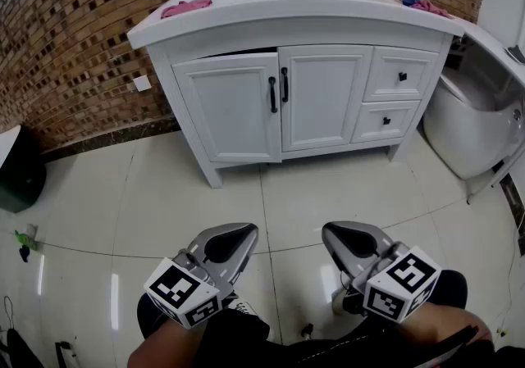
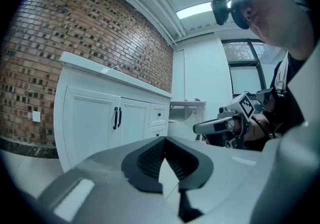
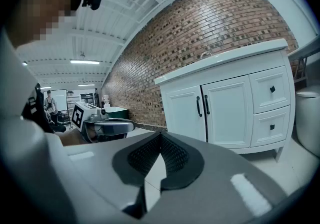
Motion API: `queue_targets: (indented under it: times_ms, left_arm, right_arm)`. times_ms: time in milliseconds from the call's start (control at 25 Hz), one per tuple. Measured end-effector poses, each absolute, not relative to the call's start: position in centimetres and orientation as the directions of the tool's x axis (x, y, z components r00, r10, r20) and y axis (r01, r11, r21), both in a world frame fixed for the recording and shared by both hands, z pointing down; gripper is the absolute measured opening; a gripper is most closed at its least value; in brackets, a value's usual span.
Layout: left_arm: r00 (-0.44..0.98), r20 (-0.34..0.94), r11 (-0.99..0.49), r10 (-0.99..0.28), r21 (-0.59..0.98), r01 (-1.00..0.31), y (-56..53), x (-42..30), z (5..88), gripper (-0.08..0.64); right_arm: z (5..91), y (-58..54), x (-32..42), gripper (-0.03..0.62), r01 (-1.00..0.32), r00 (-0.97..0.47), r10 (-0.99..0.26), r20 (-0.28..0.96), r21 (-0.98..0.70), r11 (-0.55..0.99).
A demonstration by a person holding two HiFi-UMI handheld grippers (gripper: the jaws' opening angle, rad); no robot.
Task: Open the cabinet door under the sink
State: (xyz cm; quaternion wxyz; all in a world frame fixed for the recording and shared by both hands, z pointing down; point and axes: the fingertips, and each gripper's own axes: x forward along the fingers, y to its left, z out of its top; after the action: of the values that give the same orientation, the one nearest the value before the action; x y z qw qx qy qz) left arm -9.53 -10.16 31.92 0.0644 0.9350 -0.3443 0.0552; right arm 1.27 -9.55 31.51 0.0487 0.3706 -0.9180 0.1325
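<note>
The pale tiled floor (image 1: 344,186) fills most of the head view. The white vanity (image 1: 303,30) stands at upper centre under its counter (image 1: 246,2). Below the sink are the left door (image 1: 230,108) and the right door (image 1: 324,96). A dark slit along the left door's top edge suggests it sits slightly ajar.

At the bottom of the frame the left tongs (image 1: 242,237) and right tongs (image 1: 338,235) are both closed and hold nothing. They point up-frame at the doors, well apart from them.

The two black handles (image 1: 279,89) are upright bars side by side at the doors' meeting edge. They lie between the two tongs' lines, and the left tongs look slightly nearer.
</note>
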Motion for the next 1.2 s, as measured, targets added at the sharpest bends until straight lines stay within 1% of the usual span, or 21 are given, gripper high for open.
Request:
queue_targets:
  times_ms: [440, 680, 920, 1200]
  left_arm:
    - [0.746, 0.170, -0.748, -0.644, 0.066, -0.660, -10.4, -9.5, 32.8, 0.005]
    - [0.683, 0.242, -0.717, -0.689, -0.089, -0.692, -11.9, -9.0, 34.3, 0.005]
    - [0.693, 0.171, -0.702, -0.701, 0.004, -0.712, -14.8, -9.0, 32.9, 0.005]
    - [0.655, 0.163, -0.667, -0.738, -0.027, -0.744, -20.5, -8.3, 30.1, 0.005]
  right_arm:
    - [31.6, -9.5, 1.2, 0.008, -0.691, -0.723, -0.664, 0.190, -0.204, 0.694]
    - [31.3, -9.6, 1.3, 0.008, -0.701, -0.713, -0.678, 0.182, -0.200, 0.684]
    - [30.8, -9.4, 1.6, 0.008, -0.695, -0.718, -0.674, 0.172, -0.212, 0.687]
    - [30.6, -9.1, 2.8, 0.008, -0.697, -0.716, -0.680, 0.160, -0.231, 0.679]
